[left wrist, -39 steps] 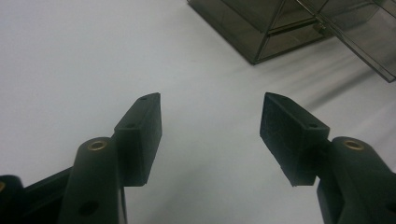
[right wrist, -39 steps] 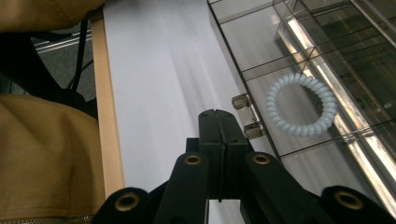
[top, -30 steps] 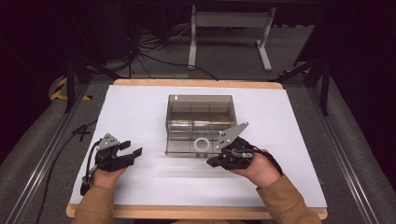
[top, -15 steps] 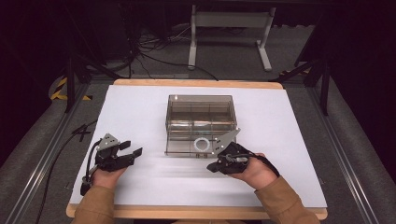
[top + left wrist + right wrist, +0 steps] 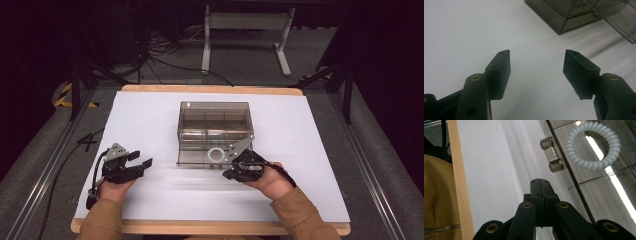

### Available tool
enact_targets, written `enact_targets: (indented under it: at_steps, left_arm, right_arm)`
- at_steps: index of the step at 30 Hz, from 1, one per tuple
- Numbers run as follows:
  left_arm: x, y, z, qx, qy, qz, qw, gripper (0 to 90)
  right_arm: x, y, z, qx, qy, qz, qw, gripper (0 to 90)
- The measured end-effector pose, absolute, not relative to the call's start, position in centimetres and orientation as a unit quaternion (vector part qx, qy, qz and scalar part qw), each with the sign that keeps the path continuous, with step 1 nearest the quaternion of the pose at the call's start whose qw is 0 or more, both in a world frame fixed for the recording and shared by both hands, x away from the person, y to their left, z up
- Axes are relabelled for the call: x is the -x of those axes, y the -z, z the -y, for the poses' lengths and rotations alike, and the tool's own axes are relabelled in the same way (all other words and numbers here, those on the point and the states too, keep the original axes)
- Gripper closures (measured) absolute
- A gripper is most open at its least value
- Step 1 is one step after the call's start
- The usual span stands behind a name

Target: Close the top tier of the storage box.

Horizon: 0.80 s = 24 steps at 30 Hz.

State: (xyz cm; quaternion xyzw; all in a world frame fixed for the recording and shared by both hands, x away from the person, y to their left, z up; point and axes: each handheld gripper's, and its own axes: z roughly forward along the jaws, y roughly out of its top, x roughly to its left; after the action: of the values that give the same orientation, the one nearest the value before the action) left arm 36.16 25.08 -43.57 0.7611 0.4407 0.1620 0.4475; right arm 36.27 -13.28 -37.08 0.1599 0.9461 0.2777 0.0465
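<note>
A smoky clear plastic box with compartments stands in the middle of the white table. A white coiled ring lies on the clear panel at the box's front; in the right gripper view the ring sits just past a clear latch. My right gripper is low at the box's front edge, jaws shut with nothing between them. Off to the left, my left gripper rests with its jaws wide open and empty; the box corner lies ahead of it.
The white table sheet ends at a wooden front edge close to my tan sleeve. Cables and a metal stand sit on the floor beyond the table.
My right gripper has sunk toward the table and shifted slightly left along the box's front edge. The left gripper has stayed put.
</note>
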Motion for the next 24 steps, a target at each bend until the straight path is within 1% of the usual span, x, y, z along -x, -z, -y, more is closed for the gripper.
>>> enact_targets:
  at_steps: [11, 24]
  left_arm:
    - [-36.15, 43.57, -25.12, -0.761, -0.162, -0.441, 0.447, 39.6]
    - [-36.16, 43.57, -25.08, -0.761, -0.162, -0.441, 0.448, 39.6]
  right_arm:
    - [-36.55, 37.59, 12.91, -0.163, -0.272, -0.946, 0.072, 90.0]
    - [-36.56, 37.68, 12.6, -0.164, -0.275, -0.944, 0.083, 90.0]
